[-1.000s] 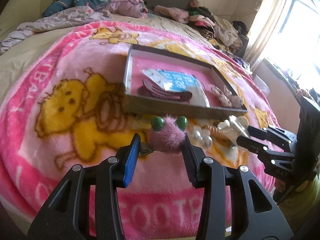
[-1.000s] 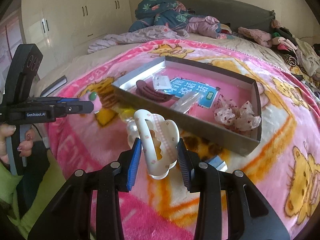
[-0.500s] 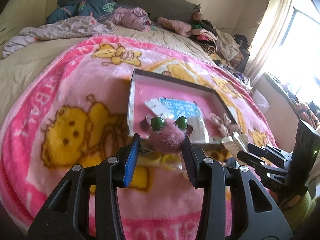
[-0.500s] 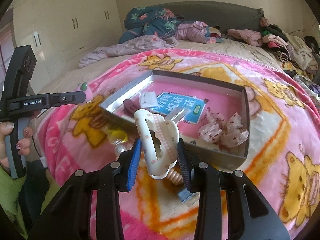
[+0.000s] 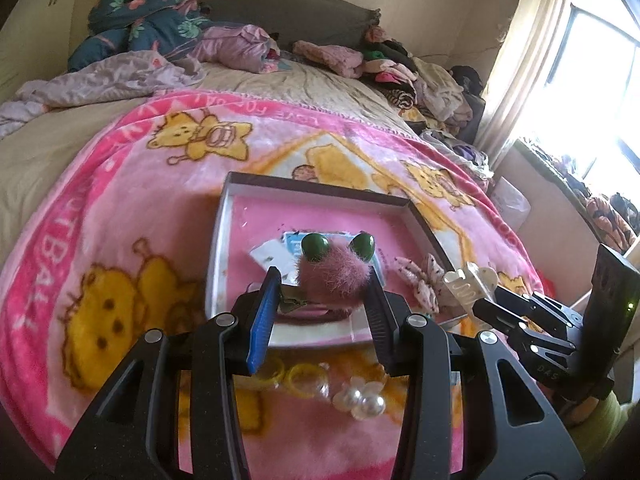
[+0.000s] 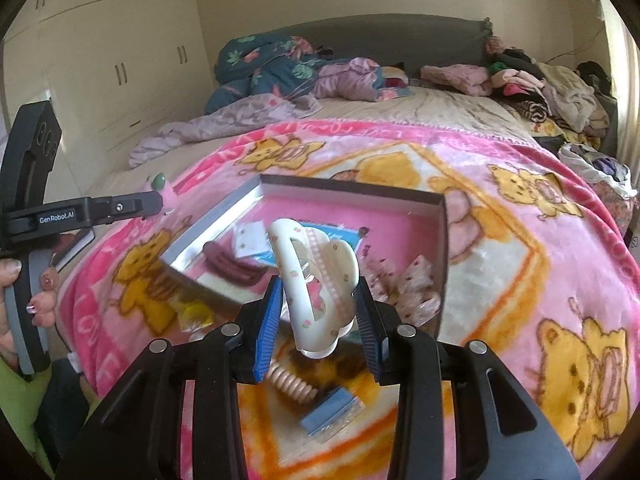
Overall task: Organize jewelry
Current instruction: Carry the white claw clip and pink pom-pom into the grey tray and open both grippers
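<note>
Both grippers have come up off the blanket [image 5: 132, 208] and now hang over the near edge of the box [image 5: 218, 240]. Left gripper [image 5: 320, 296] is mostly closed, pinching a fuzzy pink hair clip [image 5: 332, 276] with two green beads. Right gripper [image 6: 316, 312] is also clamped narrow, on a cream claw clip [image 6: 312, 280] standing upright. Left behind in front of the box: pearl clip [image 5: 362, 400], yellow rings [image 5: 302, 376], a spiral hair tie [image 6: 290, 384] and a small blue packet [image 6: 332, 414].
</note>
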A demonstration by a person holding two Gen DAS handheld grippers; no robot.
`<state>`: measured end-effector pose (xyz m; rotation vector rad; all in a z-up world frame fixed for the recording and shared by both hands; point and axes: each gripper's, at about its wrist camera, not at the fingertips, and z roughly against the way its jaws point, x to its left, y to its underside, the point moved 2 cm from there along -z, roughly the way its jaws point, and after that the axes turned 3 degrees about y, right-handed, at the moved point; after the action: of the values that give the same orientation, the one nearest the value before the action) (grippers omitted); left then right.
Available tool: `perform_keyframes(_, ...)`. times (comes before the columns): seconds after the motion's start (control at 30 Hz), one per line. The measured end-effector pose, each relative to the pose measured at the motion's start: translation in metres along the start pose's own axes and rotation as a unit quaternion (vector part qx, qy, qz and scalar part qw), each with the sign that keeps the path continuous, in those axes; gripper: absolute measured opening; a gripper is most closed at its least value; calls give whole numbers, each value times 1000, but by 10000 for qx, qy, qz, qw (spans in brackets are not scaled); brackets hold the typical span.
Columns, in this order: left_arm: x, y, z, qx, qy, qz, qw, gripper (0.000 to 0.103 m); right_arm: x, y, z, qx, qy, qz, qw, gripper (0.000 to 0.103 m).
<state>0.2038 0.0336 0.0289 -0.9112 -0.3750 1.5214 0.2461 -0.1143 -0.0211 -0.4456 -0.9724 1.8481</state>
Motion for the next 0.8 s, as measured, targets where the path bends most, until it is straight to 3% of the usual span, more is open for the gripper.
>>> perform_keyframes(0.47, -20, -22, -43, 201, 73, -231, 9995, 33, -39, -17, -7, -190, 449, -346, 9982, 35)
perform_keyframes(0.8, -22, -10, -86, 478, 78, -248, 9985, 33, -51, -28, -26, -185, 579, -405, 9973, 35)
